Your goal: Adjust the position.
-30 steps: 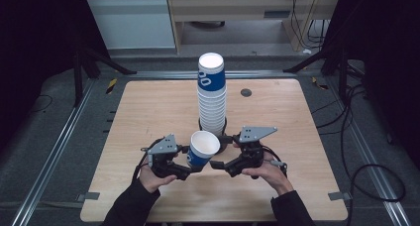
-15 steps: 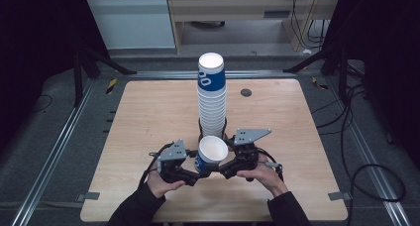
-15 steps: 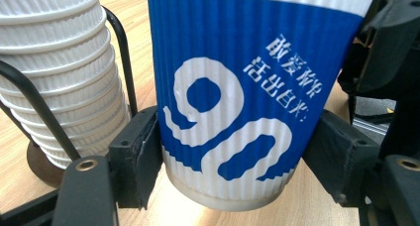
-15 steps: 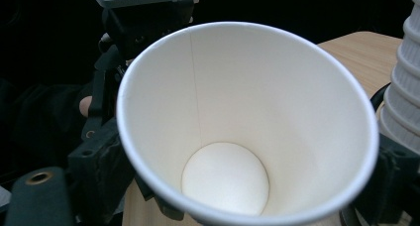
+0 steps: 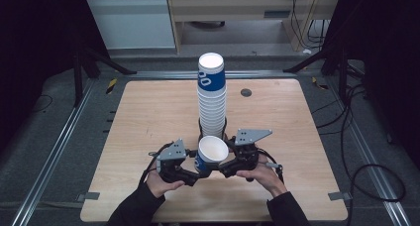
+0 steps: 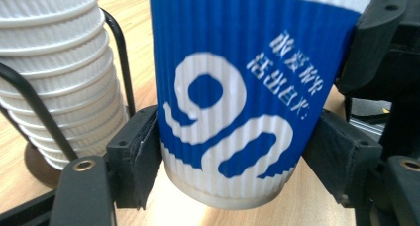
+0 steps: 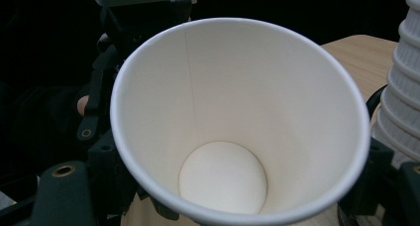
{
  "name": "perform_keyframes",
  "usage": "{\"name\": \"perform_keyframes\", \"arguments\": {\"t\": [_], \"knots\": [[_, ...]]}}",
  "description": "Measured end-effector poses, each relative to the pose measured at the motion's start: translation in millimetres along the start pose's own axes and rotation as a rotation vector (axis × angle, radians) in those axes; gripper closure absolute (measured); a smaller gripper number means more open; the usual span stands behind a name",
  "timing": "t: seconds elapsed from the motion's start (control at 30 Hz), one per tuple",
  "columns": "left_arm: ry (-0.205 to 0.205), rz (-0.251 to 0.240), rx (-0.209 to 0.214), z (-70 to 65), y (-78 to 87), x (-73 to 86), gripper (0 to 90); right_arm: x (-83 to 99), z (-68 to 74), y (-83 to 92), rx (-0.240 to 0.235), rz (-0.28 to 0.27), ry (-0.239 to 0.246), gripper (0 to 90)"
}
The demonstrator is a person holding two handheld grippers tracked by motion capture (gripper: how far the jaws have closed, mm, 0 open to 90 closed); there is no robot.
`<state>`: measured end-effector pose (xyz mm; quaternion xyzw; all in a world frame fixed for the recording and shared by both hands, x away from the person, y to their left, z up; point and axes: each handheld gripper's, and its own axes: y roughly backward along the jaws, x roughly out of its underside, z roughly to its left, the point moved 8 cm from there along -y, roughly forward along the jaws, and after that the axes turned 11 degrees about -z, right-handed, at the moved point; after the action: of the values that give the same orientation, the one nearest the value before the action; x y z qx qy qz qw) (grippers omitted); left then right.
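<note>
A blue-and-white ribbed paper cup (image 5: 213,149) stands upright just above the table, mouth up and empty. My left gripper (image 5: 197,172) holds it from the left. In the left gripper view both pads press on the lower wall of the cup (image 6: 237,87). My right gripper (image 5: 226,167) comes in from the right. Its jaws have just been closing with the cup (image 7: 237,112) between them, and they now flank it under the rim. Right behind it rises a tall stack of matching cups (image 5: 212,94).
The stack sits in a black wire holder (image 6: 29,102) on the wooden table (image 5: 148,112). A small dark disc (image 5: 246,92) lies at the back right. Metal rails and cables run along the floor around the table.
The left hand has carried the cup a little to the right and set it more upright. The right gripper has closed in on it from the other side.
</note>
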<state>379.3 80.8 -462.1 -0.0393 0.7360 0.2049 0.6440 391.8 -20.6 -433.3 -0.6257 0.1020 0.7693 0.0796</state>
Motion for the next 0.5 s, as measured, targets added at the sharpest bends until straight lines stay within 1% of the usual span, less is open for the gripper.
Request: {"name": "perform_keyframes", "arguments": {"t": [0.07,0.1,0.13,0.17,0.2,0.23,0.27,0.3,0.33,0.37,0.4,0.43,0.47,0.5], "knots": [[0.005,0.01,-0.001,0.9,0.6,1.1,25.8,-0.7,0.1,0.6,0.002,-0.003,0.003,21.1],[0.005,0.015,-0.009,1.8,0.7,2.3,25.0,-1.9,-0.5,1.6,0.009,-0.007,0.009,21.2],[0.006,0.024,-0.008,2.6,0.8,3.9,24.0,-6.3,-1.2,5.8,0.018,-0.022,0.013,21.2],[0.004,0.033,-0.013,3.5,0.6,5.4,24.0,-6.3,-1.2,5.8,0.018,-0.022,0.013,21.2],[0.003,0.051,-0.021,5.6,0.8,8.5,23.4,-11.5,-2.4,11.8,0.032,-0.037,0.022,21.2],[0.003,0.051,-0.021,5.6,0.8,8.5,22.6,-11.5,-2.4,11.8,0.032,-0.037,0.022,21.2],[0.001,0.062,-0.034,8.5,2.3,10.9,22.4,-16.4,-4.0,19.1,0.046,-0.052,0.025,21.2],[0.001,0.062,-0.034,8.5,2.3,10.9,22.5,-16.4,-4.0,19.1,0.046,-0.052,0.025,21.2],[0.006,0.07,-0.049,12.9,5.4,12.8,22.3,-19.3,-7.2,26.0,0.074,-0.053,0.039,21.2],[0.006,0.07,-0.049,12.9,5.4,12.8,22.4,-19.3,-7.2,26.0,0.074,-0.053,0.039,21.2],[0.02,0.072,-0.063,18.4,9.0,13.7,22.4,-21.7,-10.7,32.5,0.099,-0.059,0.045,21.2],[0.02,0.072,-0.063,18.4,9.0,13.7,22.3,-21.7,-10.7,32.5,0.099,-0.059,0.045,21.2],[0.032,0.073,-0.08,23.7,12.7,13.8,22.3,-23.0,-15.0,38.2,0.129,-0.063,0.054,21.1],[0.032,0.073,-0.08,23.7,12.7,13.8,21.9,-23.0,-15.0,38.2,0.129,-0.063,0.054,21.1]]}}
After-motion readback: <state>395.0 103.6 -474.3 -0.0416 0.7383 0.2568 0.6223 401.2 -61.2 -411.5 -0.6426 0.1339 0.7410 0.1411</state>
